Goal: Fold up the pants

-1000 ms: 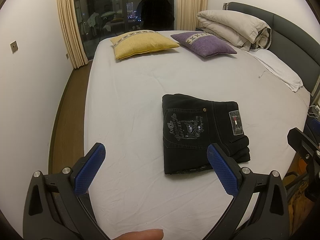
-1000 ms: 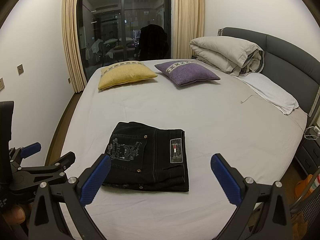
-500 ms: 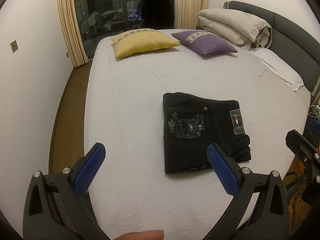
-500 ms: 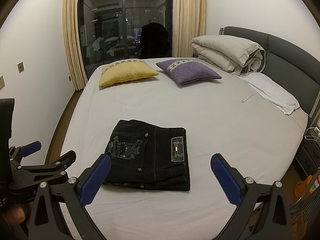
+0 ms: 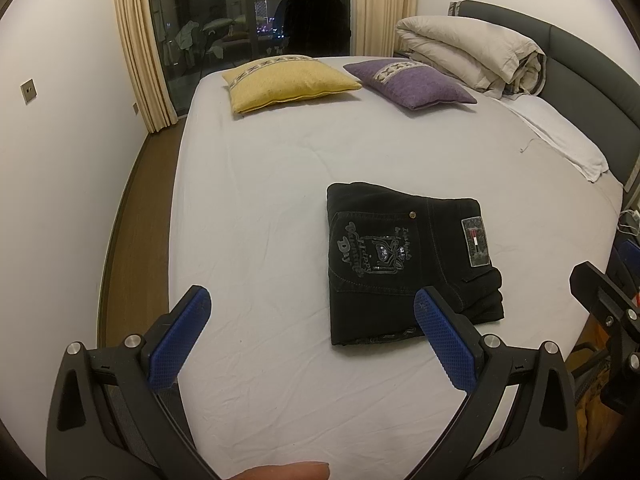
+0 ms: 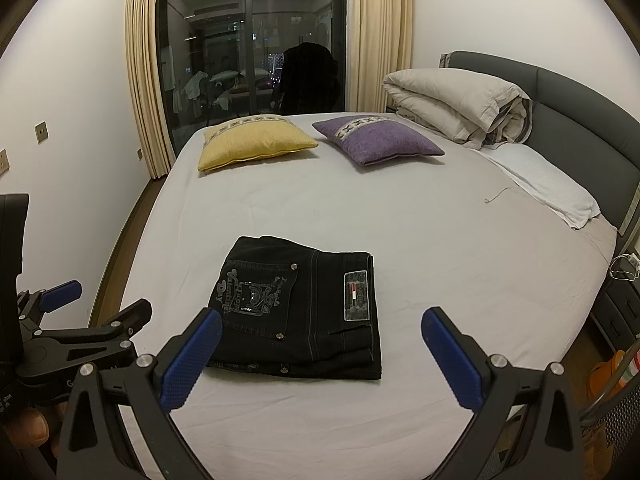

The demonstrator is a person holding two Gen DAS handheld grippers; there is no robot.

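Pants (image 6: 298, 312): black, folded into a neat stack on the white bed (image 6: 440, 248)
Right gripper (image 6: 320, 332): jaws wide apart, holding nothing
Left gripper (image 6: 100, 306): low left, beside the bed

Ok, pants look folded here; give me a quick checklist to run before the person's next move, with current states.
1. Black pants folded into a compact stack: ok.
2. Stack lies flat on the bed sheet, inside the edge: ok.
3. Left gripper open, holding nothing: ok.
4. Right gripper open, holding nothing: ok.
5. Yellow pillow and purple pillow apart from the pants: ok.
6. Hidden layers aligned underneath: cannot tell.
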